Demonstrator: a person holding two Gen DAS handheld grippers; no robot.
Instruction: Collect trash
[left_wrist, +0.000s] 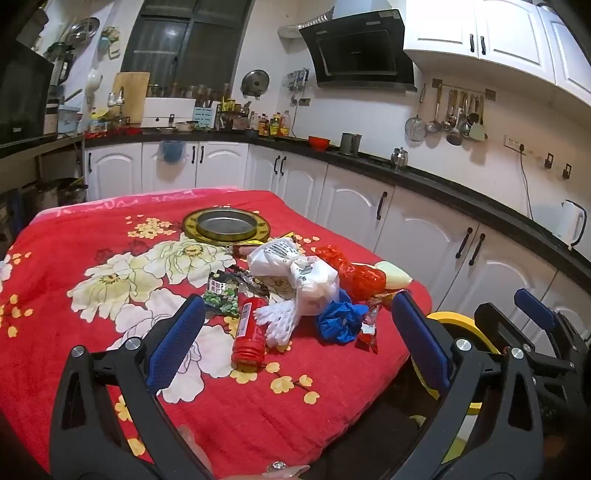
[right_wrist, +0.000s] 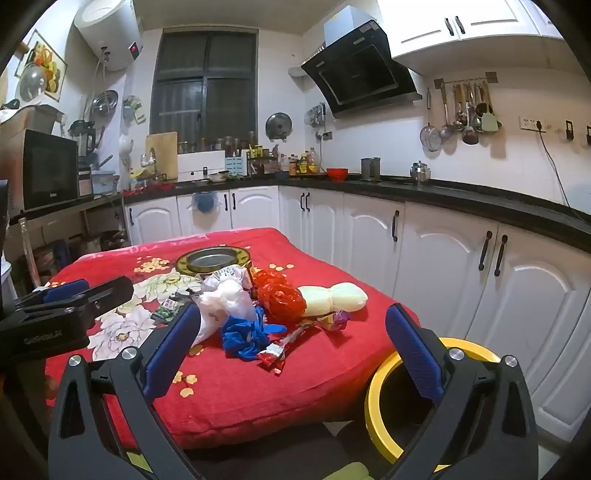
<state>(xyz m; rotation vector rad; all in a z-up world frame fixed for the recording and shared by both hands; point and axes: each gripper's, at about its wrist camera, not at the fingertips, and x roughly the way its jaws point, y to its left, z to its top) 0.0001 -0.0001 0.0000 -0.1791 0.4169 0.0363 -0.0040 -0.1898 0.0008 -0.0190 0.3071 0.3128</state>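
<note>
Crumpled plastic litter, a blue plastic bag, white plastic bag and red plastic bottle, lies heaped on the red floral-clothed counter beside a yellow-rimmed bin. All look light; films likely crush softly, so pinch bunched folds. Left hand-held gripper and right hand-held gripper gape wide, empty.

Trash heap on red floral cloth | red bottle on its side, nearest | white plastic bag crumpled, centre | blue bag beside it | red bag and pale yellow wad behind | yellow-rimmed bin below the table edge, upright, mouth open
</note>
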